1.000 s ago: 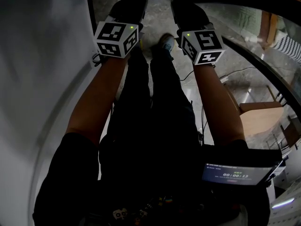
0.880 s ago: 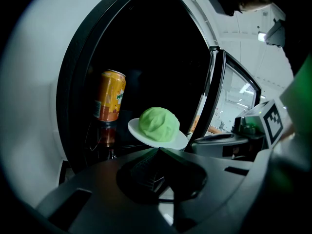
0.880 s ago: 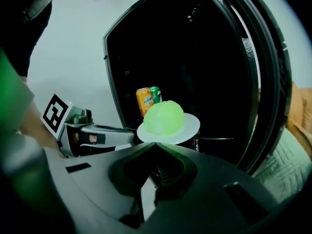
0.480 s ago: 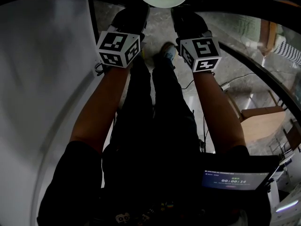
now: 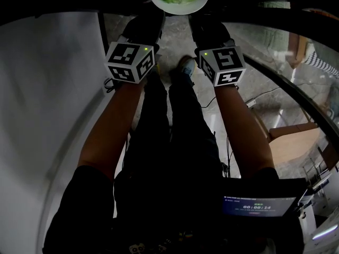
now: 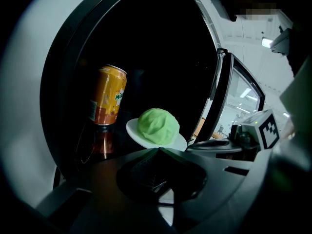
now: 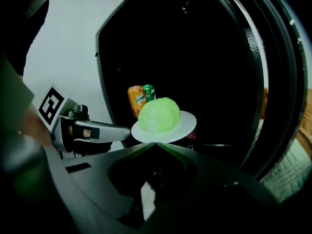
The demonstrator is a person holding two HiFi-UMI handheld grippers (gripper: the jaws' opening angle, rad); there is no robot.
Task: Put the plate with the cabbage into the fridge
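At the far left of the left gripper view an orange can [image 6: 107, 95] stands upright on a shelf inside the dark, open fridge [image 6: 156, 48]. Just to its right and nearer the camera is the white plate [image 6: 134, 130], with the pale green cabbage [image 6: 157, 126] sitting whole on its middle. The plate is carried level in the air in front of the fridge's opening, and nothing shows it resting on the shelf.

The left tongs [image 6: 158, 148] are closed on the plate's near rim, their two jaws drawn together to a point under the cabbage. In the head view these tongs [image 5: 152, 12] reach up from the left forearm, their marker cube [image 5: 130, 61] just behind.

The right tongs [image 7: 156, 144] are likewise clamped on the plate's rim from the other side. In the head view they [image 5: 204, 14] run beside the left pair, the two well matched in height, with the plate at the top edge between their tips. From the right gripper view a green can [image 7: 148, 91] stands just right of the orange one, both behind the plate.

Farther right in the left gripper view, the fridge door [image 6: 229, 106] stands swung open. At the lower right of the head view, a small lit screen [image 5: 259, 206] shows near the person's elbow.
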